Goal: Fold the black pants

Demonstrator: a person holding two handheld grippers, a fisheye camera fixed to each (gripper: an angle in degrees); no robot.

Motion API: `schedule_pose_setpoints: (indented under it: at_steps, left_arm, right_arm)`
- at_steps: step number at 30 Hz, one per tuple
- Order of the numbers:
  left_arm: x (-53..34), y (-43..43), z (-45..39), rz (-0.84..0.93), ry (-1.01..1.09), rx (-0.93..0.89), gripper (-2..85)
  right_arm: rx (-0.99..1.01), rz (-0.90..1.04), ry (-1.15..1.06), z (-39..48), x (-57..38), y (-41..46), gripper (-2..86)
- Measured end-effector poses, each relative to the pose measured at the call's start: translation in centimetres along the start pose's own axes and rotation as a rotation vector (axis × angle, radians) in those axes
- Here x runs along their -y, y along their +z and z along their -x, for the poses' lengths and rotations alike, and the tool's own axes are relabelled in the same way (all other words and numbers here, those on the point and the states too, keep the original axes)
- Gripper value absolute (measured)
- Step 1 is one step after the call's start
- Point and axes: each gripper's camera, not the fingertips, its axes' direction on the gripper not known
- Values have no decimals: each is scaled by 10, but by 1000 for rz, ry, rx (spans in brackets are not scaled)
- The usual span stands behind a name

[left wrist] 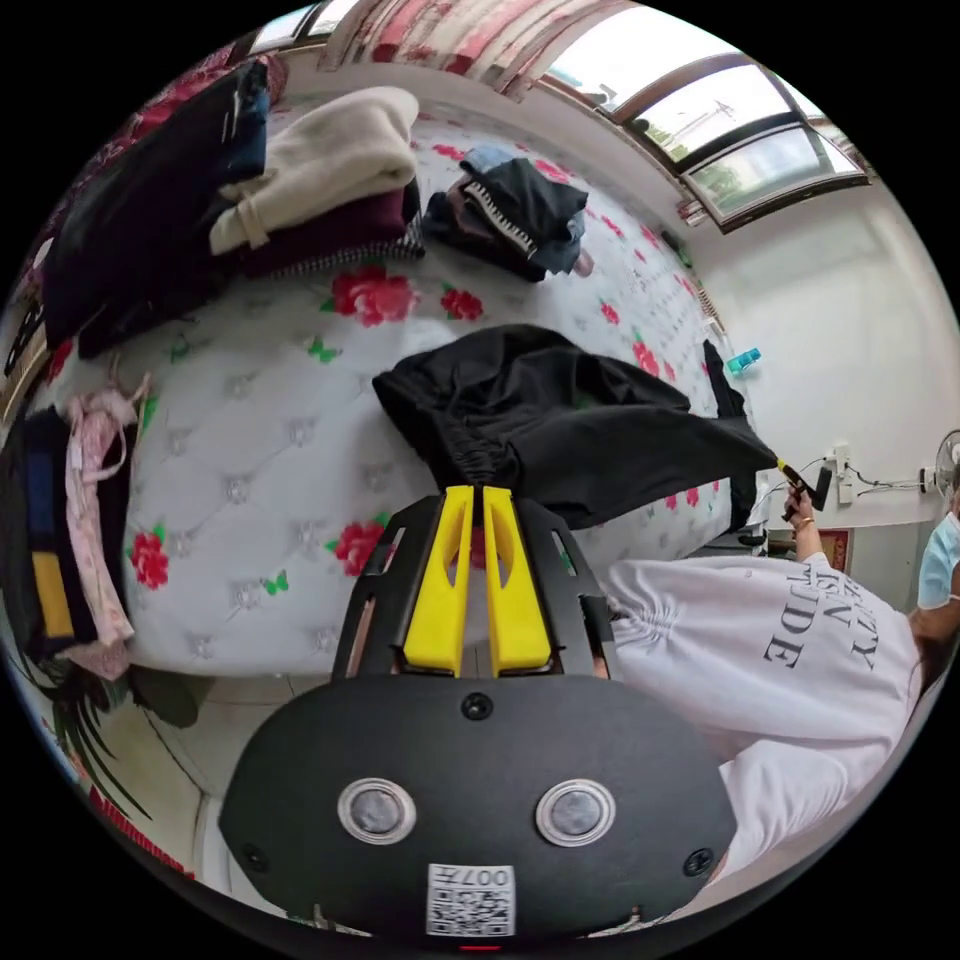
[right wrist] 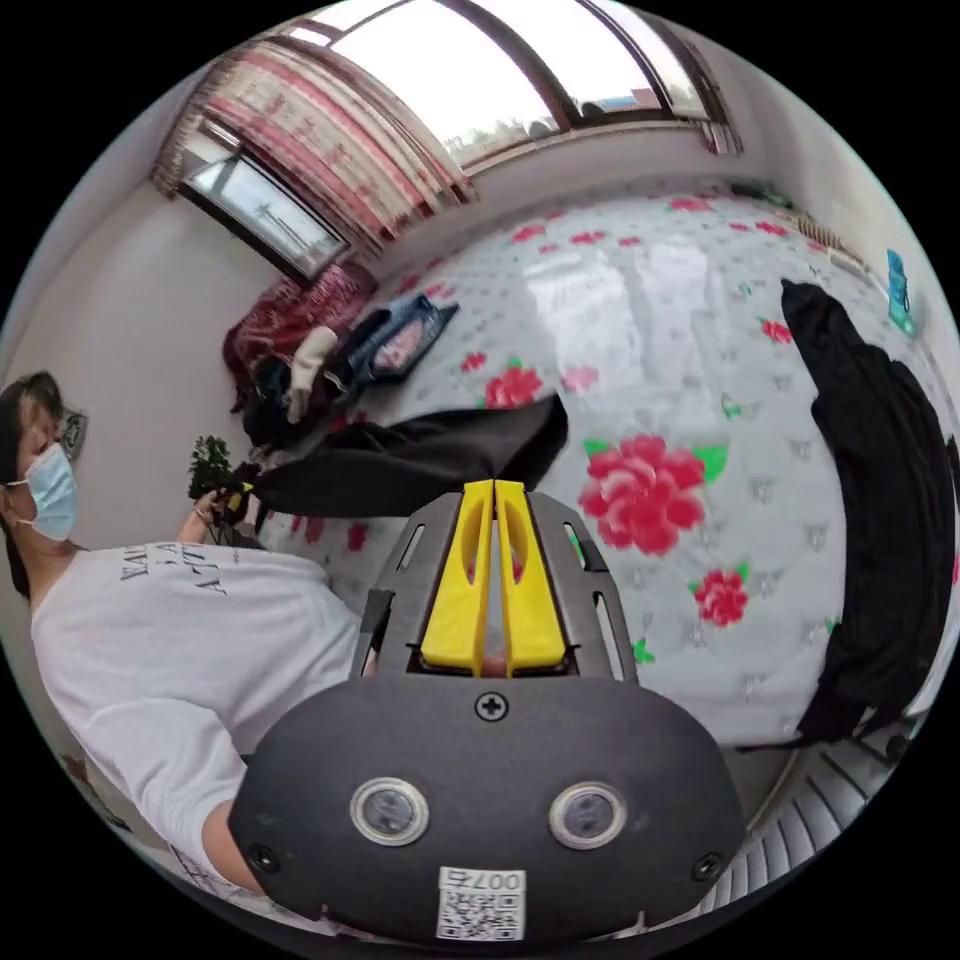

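The black pants [left wrist: 560, 420] are held tight and stretched over the flowery bed [left wrist: 250, 470] by the left gripper [left wrist: 473, 492] and right gripper [right wrist: 493, 487].

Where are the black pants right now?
The black pants hang stretched between the left gripper and right gripper, held above the floral bed near its front edge.

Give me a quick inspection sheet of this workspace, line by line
Surface: floral quilted bed.
Job's things: black pants stretched above the bed between both grippers.
Clutter: folded clothes stack, dark clothes heap, another black garment at the bed's edge.
Grippers: left gripper shut on the pants' gathered waistband; right gripper shut on the other end.
Cables: cords at a wall socket.
Surroundings: windows, curtains, a person in a white shirt.
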Motion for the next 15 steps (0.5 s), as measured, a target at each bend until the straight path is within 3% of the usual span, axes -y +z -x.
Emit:
schedule_pose_setpoints:
  at_steps: [2,7,15]
  left_arm:
    - [-22,27,15,74,-58,0,-6]
    - [-72,126,53,312,-242,46,4]
    - [-98,140,65,234,-321,72,42]
  right_arm:
    - [-54,161,92,-24,-23,50,-2]
    - [-76,342,284,-60,-68,144,-2]
    - [-296,564,302,-53,-91,184,14]
